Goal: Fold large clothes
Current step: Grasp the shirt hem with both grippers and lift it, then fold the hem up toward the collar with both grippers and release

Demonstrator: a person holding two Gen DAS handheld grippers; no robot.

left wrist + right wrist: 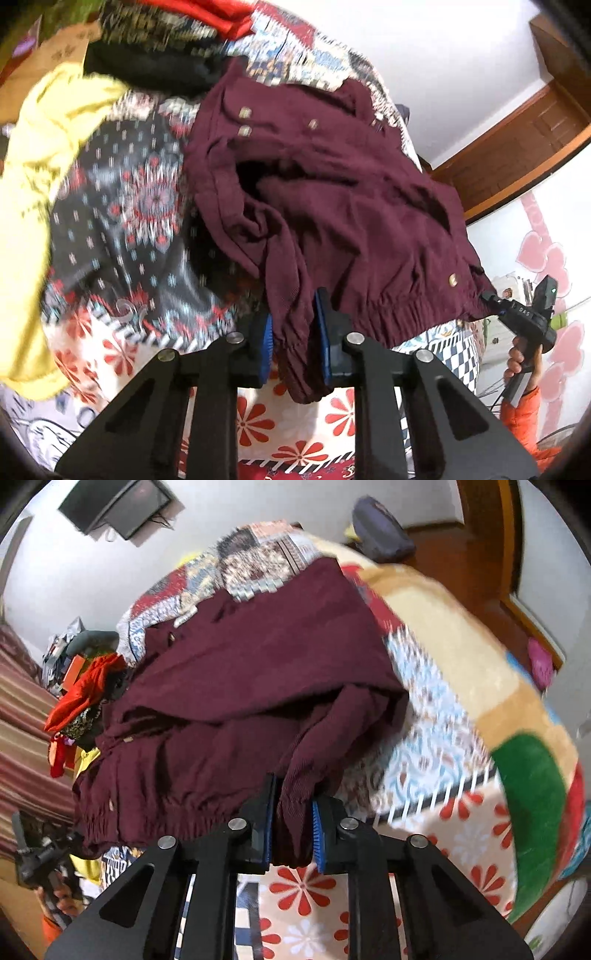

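Garment: maroon jacket (332,206) lies spread on the bed (122,206), its elastic hem along the near edge.
Left gripper (293,341): jaws clamped on a gathered cuff.
Right gripper (293,829): jaws clamped on the other cuff.
Relation: hem runs crosswise between both hands; body lies ahead of the jaws.

yellow garment (40,177) and dark pile (155,59) crowding left, bedspread (122,206) between

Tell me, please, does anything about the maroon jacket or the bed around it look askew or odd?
The maroon jacket lies rumpled, its front bunched open instead of flat. Beyond it, red, yellow and black clothes sit heaped, unfolded, on the patterned bedspread.
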